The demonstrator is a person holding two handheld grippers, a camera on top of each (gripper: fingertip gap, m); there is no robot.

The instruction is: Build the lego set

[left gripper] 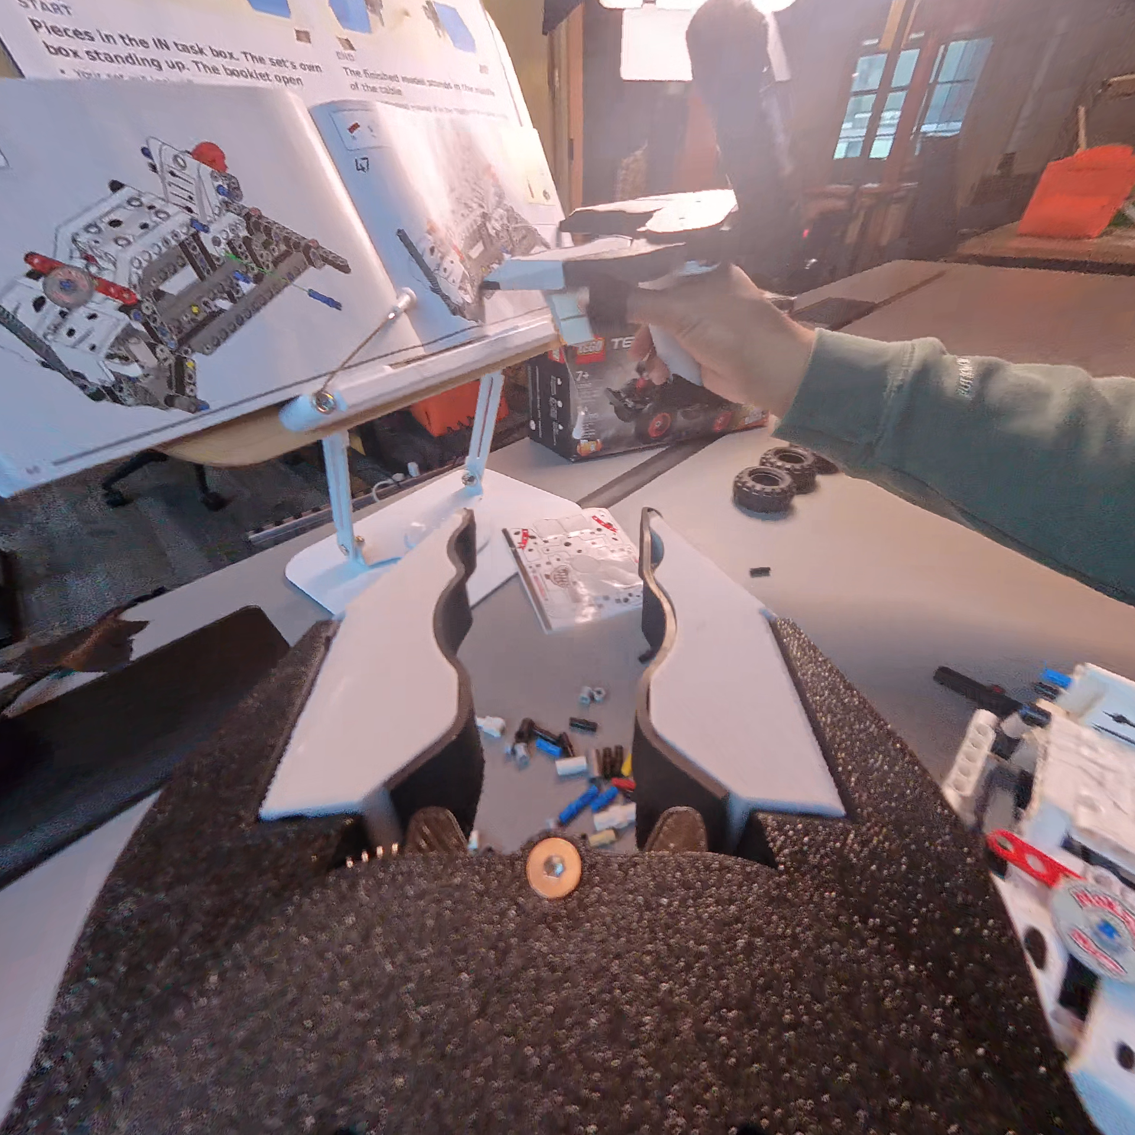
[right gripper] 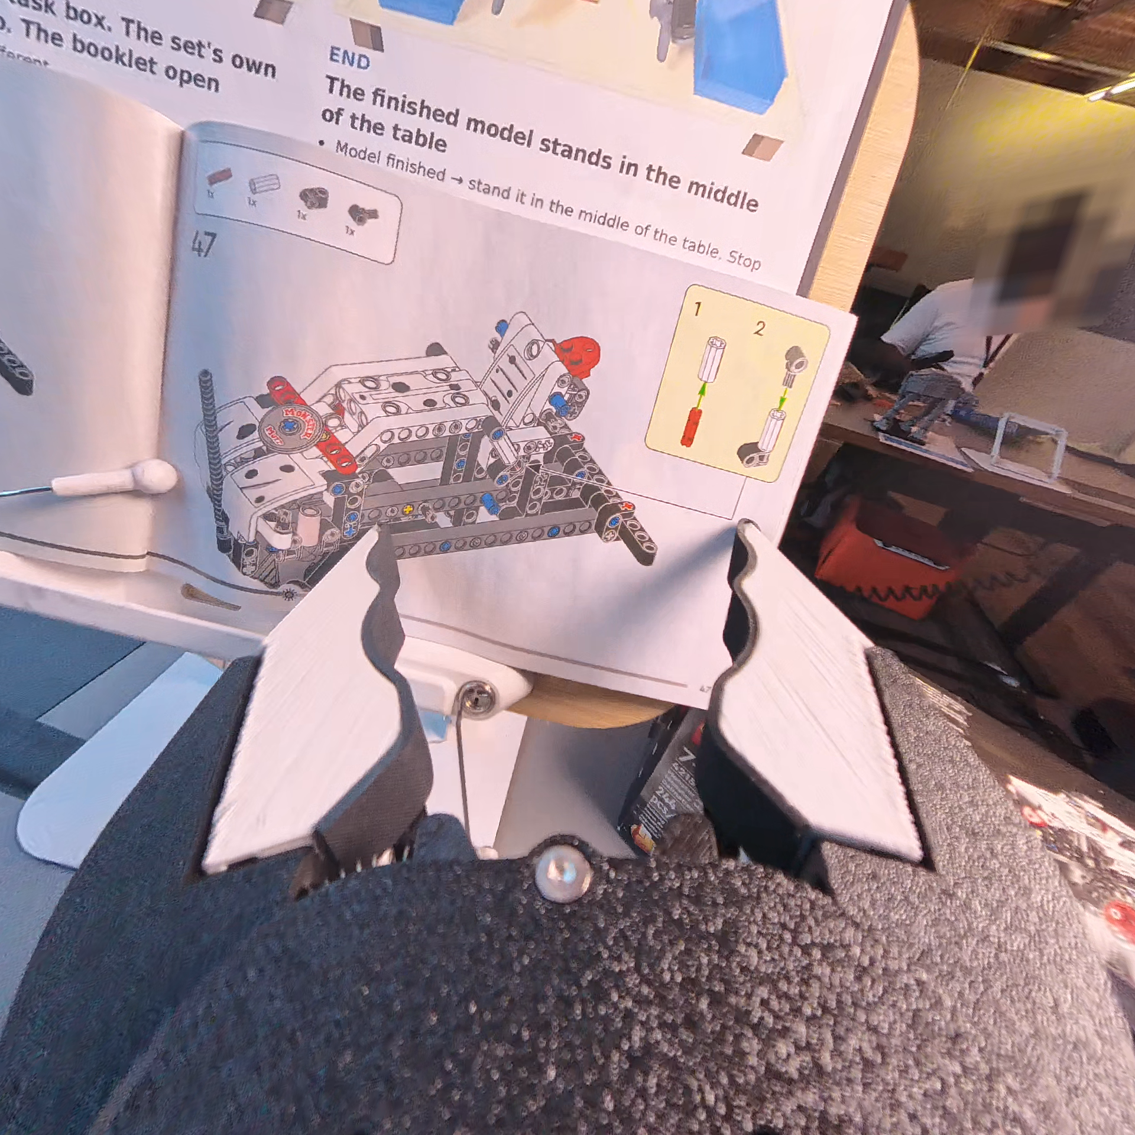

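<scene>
1. Lego model (left gripper: 1062, 817), a part-built white and grey truck body with a red piece and a round badge on its flank, lies on the table (left gripper: 860, 602) to the right of the left gripper (left gripper: 556, 522) and just beside its body, partly cut off by the frame edge.
2. Loose pieces (left gripper: 571, 761), small pins and connectors in black, blue, white, red and yellow, lie scattered on the table directly below and between the left gripper's fingers, close to its base.
3. Left gripper: jaws apart, nothing between them; it hangs above the scatter, and a sticker sheet (left gripper: 577, 568) lies just ahead of its tips.
4. Right gripper (right gripper: 556, 528): jaws spread wide and empty, raised toward the open instruction booklet (right gripper: 467, 430) on its stand (left gripper: 393, 553), its tips just in front of the lower edge of the right-hand page.
5. Two black tyres (left gripper: 777, 476) sit ahead and to the right of the left gripper, well apart from the model.
6. Handling, as a judgement: the pins are light, hard and smooth, so they will likely skid or roll under a loose pinch; take each across its middle. The model looks rigid but its press-fit joints could pop, so hold it by the long beamed frame, not the badge or protruding parts.
</scene>
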